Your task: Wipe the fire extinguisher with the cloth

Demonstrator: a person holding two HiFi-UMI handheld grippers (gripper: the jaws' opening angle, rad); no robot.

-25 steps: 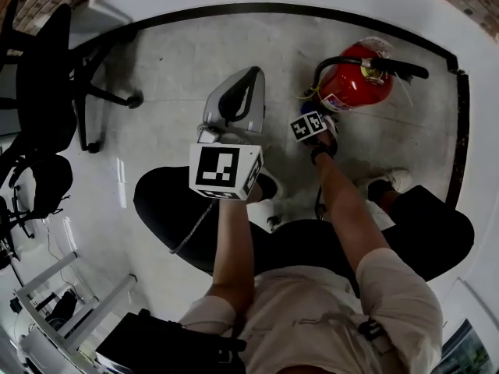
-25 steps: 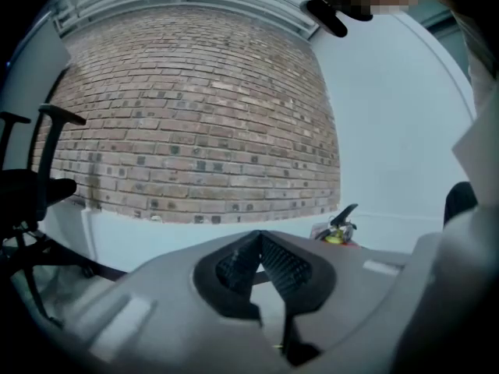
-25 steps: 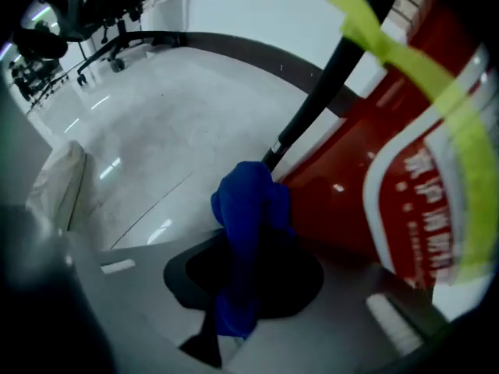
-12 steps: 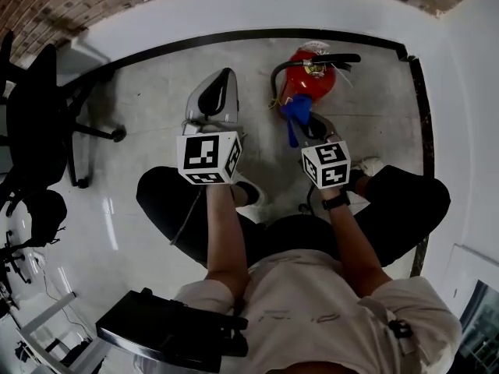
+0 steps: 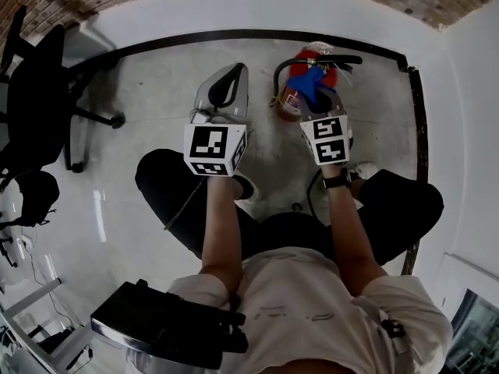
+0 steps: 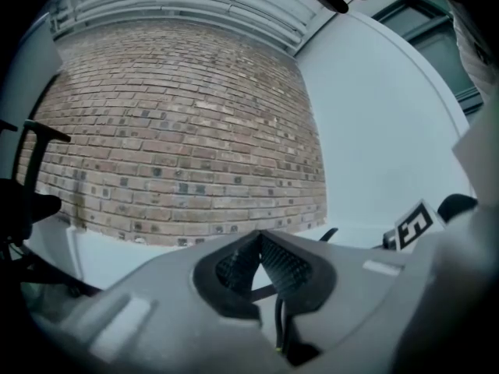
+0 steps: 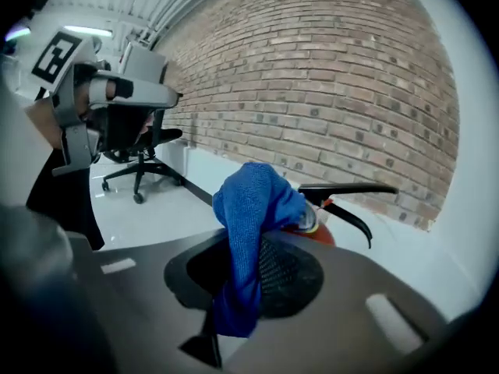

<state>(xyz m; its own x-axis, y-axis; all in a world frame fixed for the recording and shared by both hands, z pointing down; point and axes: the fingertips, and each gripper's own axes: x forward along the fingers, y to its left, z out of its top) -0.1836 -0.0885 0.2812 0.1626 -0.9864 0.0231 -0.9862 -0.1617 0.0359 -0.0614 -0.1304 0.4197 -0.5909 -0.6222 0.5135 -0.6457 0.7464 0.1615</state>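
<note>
A red fire extinguisher (image 5: 295,92) stands on the grey floor by the white wall, its black handle (image 5: 331,59) pointing right. My right gripper (image 5: 316,104) is shut on a blue cloth (image 5: 313,79), which lies against the extinguisher's top. In the right gripper view the cloth (image 7: 248,209) bunches up between the jaws of the right gripper (image 7: 249,248), covering most of the red body (image 7: 318,231) below the handle (image 7: 343,188). My left gripper (image 5: 232,76) hovers to the left of the extinguisher, apart from it. The left gripper (image 6: 260,237) is shut with nothing in it.
A black office chair (image 5: 43,84) stands at the far left. A black baseboard (image 5: 195,37) runs along the white wall under the brick wall (image 6: 179,131). The person's legs and a white shoe (image 5: 362,168) are close below the grippers. A cable (image 5: 183,209) lies on the floor.
The right gripper drew back from low beside the extinguisher, then pushed forward again, bringing the blue cloth onto the extinguisher's top. The left gripper stayed about where it was.
</note>
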